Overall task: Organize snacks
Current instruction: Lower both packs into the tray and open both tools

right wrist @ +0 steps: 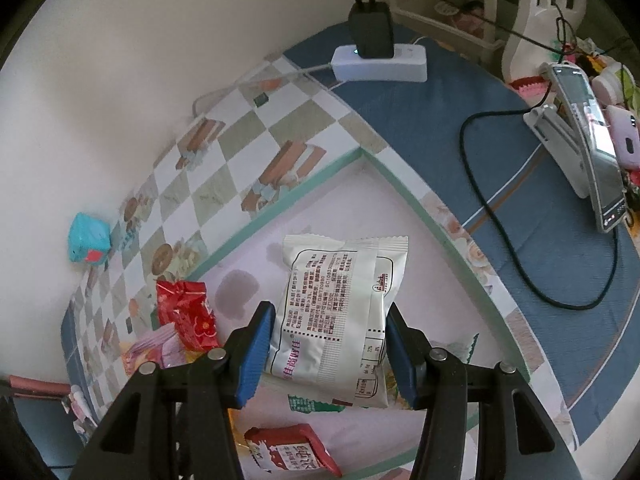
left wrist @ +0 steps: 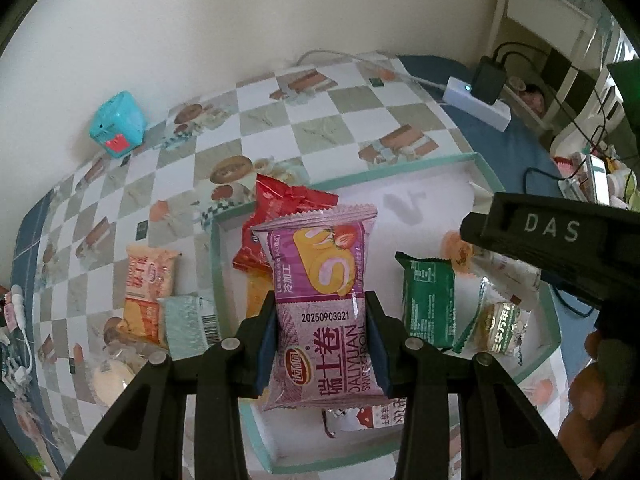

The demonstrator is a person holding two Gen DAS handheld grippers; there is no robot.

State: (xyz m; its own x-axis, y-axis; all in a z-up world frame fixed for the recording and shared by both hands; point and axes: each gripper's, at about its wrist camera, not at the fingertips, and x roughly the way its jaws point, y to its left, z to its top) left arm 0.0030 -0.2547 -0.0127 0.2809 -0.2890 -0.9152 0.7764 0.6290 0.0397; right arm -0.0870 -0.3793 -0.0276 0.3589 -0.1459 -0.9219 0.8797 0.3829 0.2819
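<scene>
Left wrist view: the left gripper (left wrist: 320,344) has its blue-padded fingers (left wrist: 267,344) pinching a purple Swiss-roll packet (left wrist: 320,300) by its long sides, held above the near-left part of a shallow white tray (left wrist: 400,172) with a mint-green rim. Behind the packet a red packet (left wrist: 280,208) lies over the tray's left rim, most of it hidden, and an orange wrapper beneath it shows only as a sliver. A green packet (left wrist: 430,304) and a small clear-wrapped round snack (left wrist: 500,320) lie toward the tray's right side (the print on the latter is too small to read). On the checkered table (left wrist: 280,120) outside the tray's left rim sit an orange packet (left wrist: 148,292) and a pale teal packet (left wrist: 188,324), whose lower end is cut off by the gripper. A turquoise cube (left wrist: 116,124) stands at the table's far edge by the wall. The right gripper's black body enters at the right edge, its fingers out of this view. Right wrist view: the right gripper (right wrist: 326,352) has its fingers (right wrist: 256,352) pressed on the sides of a white packet (right wrist: 340,312) (back side up, text unreadable), held over the tray's (right wrist: 280,208) middle, near its far corner. The red packet (right wrist: 186,312) lies at the tray's left; another red-and-white packet (right wrist: 288,452) near the bottom is partly hidden by the gripper.
</scene>
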